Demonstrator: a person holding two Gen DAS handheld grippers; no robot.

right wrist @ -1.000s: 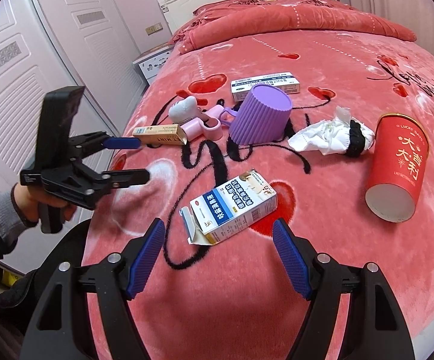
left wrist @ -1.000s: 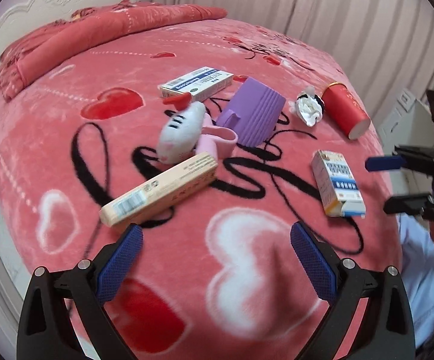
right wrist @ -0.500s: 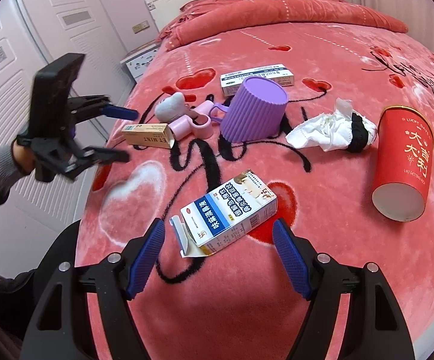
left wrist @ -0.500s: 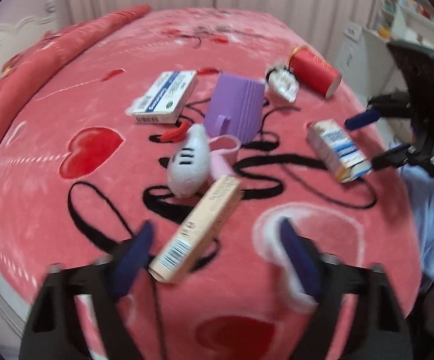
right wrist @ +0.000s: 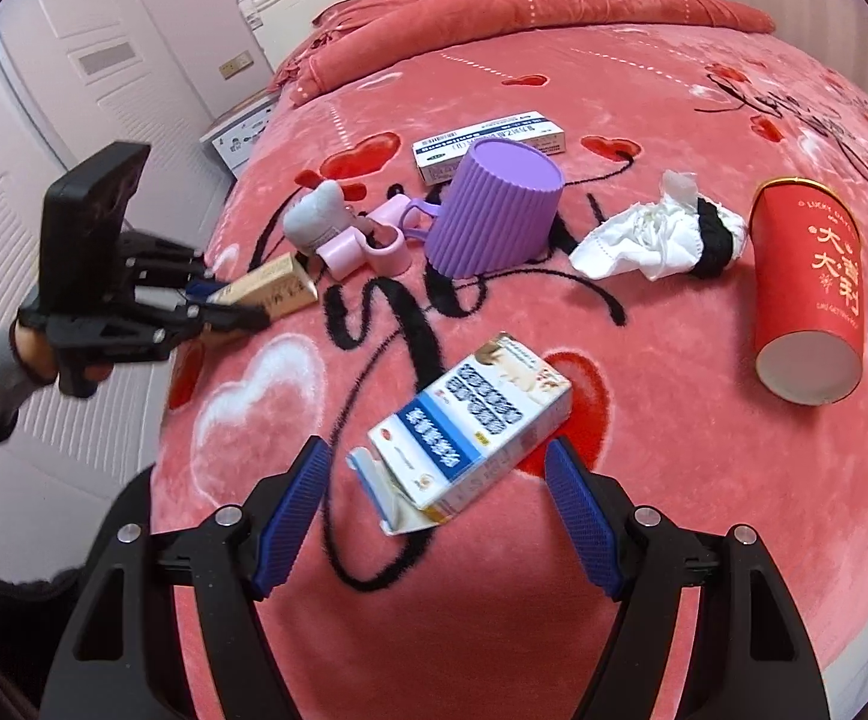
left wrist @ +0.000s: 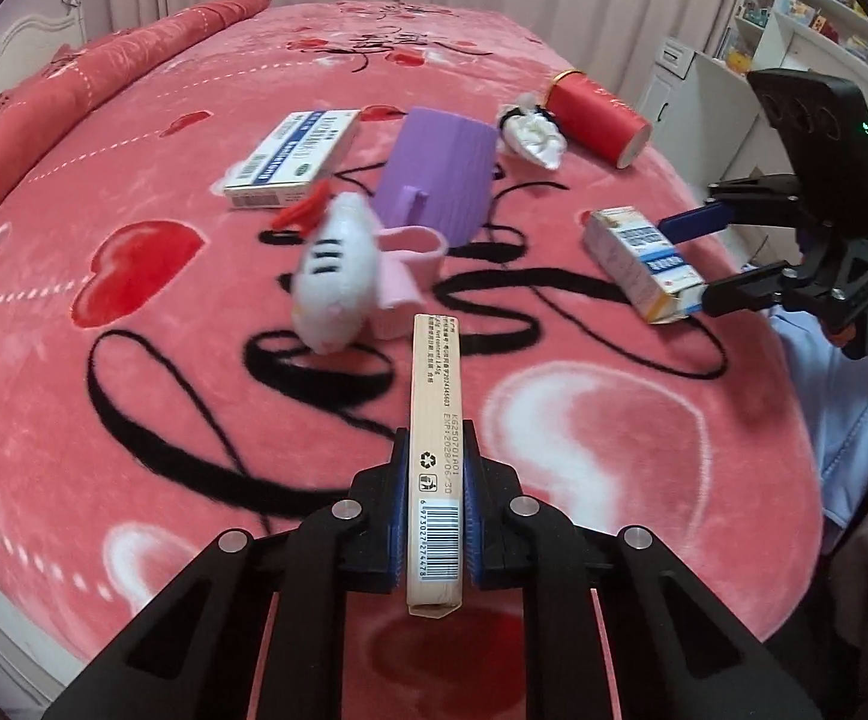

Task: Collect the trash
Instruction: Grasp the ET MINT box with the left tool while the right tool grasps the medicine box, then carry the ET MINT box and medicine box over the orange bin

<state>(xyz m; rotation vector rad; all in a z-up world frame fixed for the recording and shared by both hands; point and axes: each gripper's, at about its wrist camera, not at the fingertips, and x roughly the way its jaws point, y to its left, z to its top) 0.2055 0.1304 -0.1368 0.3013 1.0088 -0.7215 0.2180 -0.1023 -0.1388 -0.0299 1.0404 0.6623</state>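
Pink heart bedspread (left wrist: 583, 432), cluttered. Left hand-held gripper (left wrist: 434, 516) pinching tan carton (left wrist: 435, 438) by one end; lift level, else it droops. Right hand-held gripper (right wrist: 436, 510) spread round open blue-white box (right wrist: 469, 426).

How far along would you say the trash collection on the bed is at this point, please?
Nothing looks collected yet. In hand: the left gripper is shut on the long beige box. The right gripper is open around the opened blue-and-white carton, not gripping. Left on the blanket: the flat medicine box, crumpled tissue and red paper cup.
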